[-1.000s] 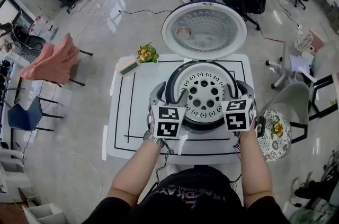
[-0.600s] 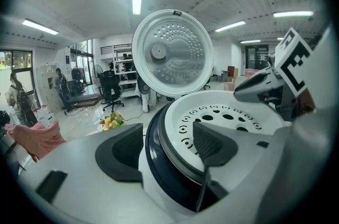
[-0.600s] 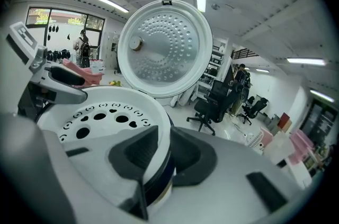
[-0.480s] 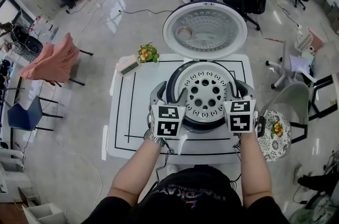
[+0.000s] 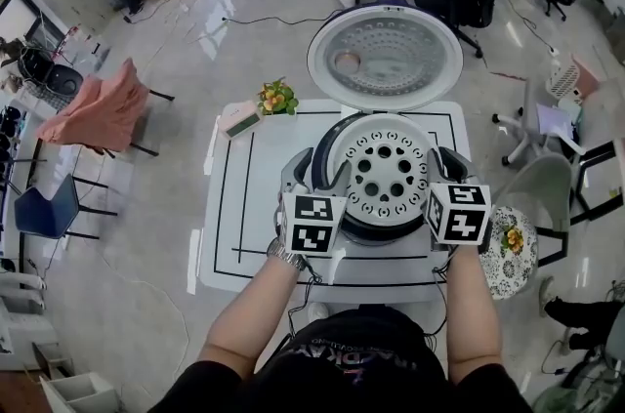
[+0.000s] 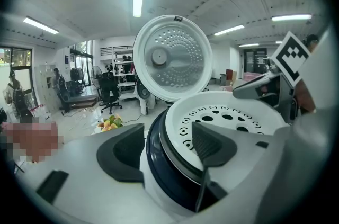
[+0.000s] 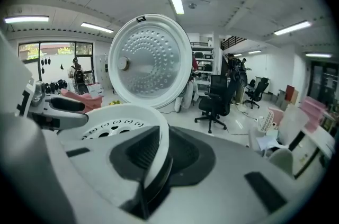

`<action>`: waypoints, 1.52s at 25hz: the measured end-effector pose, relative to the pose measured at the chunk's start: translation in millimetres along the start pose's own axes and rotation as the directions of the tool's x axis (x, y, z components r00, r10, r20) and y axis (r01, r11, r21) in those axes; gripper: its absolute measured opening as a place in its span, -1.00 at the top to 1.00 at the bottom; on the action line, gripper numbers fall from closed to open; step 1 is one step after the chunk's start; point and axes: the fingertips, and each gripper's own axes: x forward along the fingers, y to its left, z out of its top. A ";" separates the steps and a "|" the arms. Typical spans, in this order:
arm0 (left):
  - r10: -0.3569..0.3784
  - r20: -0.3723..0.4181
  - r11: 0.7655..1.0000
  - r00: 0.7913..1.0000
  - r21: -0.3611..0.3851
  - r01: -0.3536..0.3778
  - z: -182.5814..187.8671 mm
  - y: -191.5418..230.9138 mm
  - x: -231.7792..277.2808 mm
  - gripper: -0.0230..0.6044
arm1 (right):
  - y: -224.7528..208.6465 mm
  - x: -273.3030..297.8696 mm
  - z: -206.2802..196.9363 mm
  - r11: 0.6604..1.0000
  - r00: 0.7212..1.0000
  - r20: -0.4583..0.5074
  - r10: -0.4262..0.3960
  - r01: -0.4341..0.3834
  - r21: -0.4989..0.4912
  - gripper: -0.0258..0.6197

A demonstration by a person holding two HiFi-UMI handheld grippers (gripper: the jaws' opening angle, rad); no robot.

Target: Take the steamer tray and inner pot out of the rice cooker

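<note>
Only right gripper view: steamer tray (image 7: pixel 114 121) rim between just-closing tongs (image 7: pixel 161 151)

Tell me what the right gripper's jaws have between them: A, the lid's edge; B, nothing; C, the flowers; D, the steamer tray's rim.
D: the right gripper, whose jaws have just been closing, clamps the white rim of the steamer tray.

Free room: I can pass over the left half of the table (image 5: pixel 256 206), bare from front edge to mid-depth. Flowers (image 5: pixel 276 96) and 1 small white box (image 5: pixel 238 120) block its rear-left corner. The rice cooker (image 5: pixel 325 150) fills the right half. Its raised lid (image 5: pixel 383 58) walls off the back. Straight up from the steamer tray (image 5: pixel 389 169) is open. 1 cushioned stool (image 5: pixel 508 250) stands near the right edge.
</note>
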 end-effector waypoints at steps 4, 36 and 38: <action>-0.019 0.008 1.000 1.000 0.003 0.019 4.5 -1.5 -3.7 0.03 | -2.0 -9.1 15.1 1.000 0.999 0.044 -0.020 0.020 0.011 0.75; -0.081 -0.099 0.997 0.992 -0.021 0.080 8.5 -29.2 1.4 0.57 | -18.1 -25.2 6.2 0.993 0.993 0.115 -0.032 0.019 0.116 0.75; -0.067 -0.081 0.997 0.995 -0.034 0.064 11.1 -30.3 1.2 0.58 | -20.5 -25.3 5.2 0.992 0.993 0.115 -0.029 0.015 0.123 0.75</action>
